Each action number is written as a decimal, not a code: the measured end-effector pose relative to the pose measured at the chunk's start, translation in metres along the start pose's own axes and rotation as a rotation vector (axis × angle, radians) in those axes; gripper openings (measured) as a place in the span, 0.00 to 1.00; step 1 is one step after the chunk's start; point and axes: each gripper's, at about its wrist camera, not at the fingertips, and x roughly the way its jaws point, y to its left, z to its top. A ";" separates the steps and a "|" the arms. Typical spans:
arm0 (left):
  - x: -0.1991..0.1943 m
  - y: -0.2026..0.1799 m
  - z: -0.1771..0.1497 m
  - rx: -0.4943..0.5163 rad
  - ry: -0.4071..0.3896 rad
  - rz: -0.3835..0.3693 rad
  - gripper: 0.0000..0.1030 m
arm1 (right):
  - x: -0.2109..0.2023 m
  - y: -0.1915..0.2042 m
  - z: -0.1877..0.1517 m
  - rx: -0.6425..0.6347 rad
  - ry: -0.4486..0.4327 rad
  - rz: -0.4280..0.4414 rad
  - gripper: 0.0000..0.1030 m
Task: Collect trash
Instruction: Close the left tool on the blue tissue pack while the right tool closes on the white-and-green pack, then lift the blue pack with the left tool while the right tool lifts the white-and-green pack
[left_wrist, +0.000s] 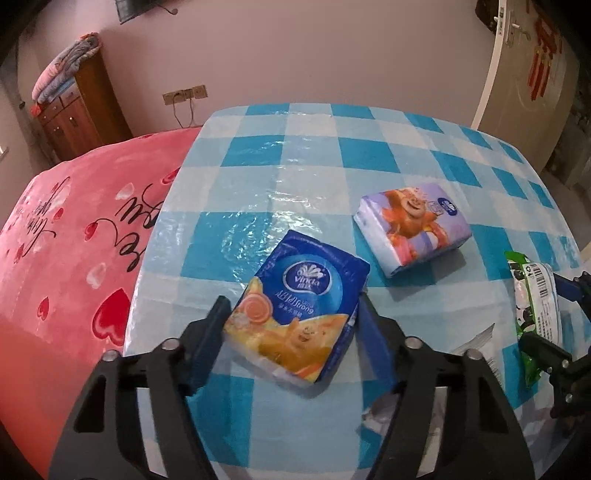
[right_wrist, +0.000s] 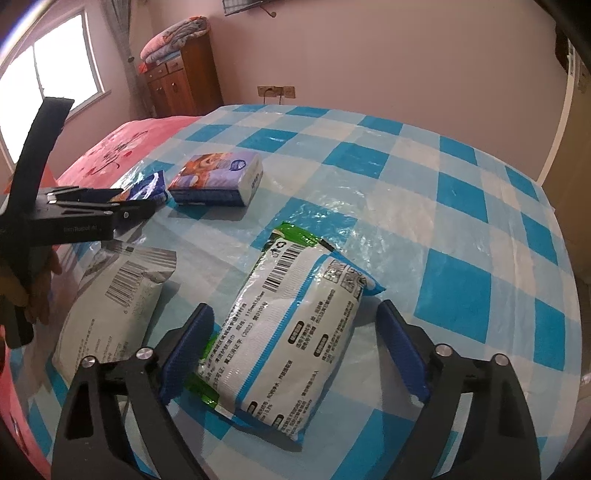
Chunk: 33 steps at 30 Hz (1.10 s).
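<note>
A blue Vinda tissue pack (left_wrist: 299, 306) lies on the checked tablecloth (left_wrist: 295, 177), and my left gripper (left_wrist: 291, 302) is shut on it, a blue pad against each long side. In the right wrist view that gripper (right_wrist: 92, 214) shows side-on at the left, with the blue pack (right_wrist: 147, 188) in it. A green-and-white wipes pack (right_wrist: 291, 321) lies lengthwise between the fingers of my right gripper (right_wrist: 297, 308). Its left pad is at the pack's edge, the right pad stands clear of it, and the gripper is open. The left wrist view shows this pack (left_wrist: 532, 295) at the right edge.
A purple tissue pack (left_wrist: 413, 229) with a cartoon bear lies further back on the table. A grey-white pouch (right_wrist: 118, 295) lies to the left of the wipes pack. A bed under a pink blanket (left_wrist: 74, 240) adjoins the table's left side. A hand (right_wrist: 40, 291) holds the left gripper.
</note>
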 end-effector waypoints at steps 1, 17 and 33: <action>-0.001 -0.001 -0.001 -0.007 0.000 0.004 0.62 | -0.001 -0.001 0.000 0.001 -0.001 0.000 0.81; -0.033 0.003 -0.028 -0.124 -0.031 -0.004 0.43 | -0.009 -0.023 -0.002 0.072 -0.036 0.067 0.50; -0.080 0.001 -0.072 -0.185 -0.092 -0.077 0.39 | -0.026 -0.039 -0.018 0.147 -0.069 0.154 0.41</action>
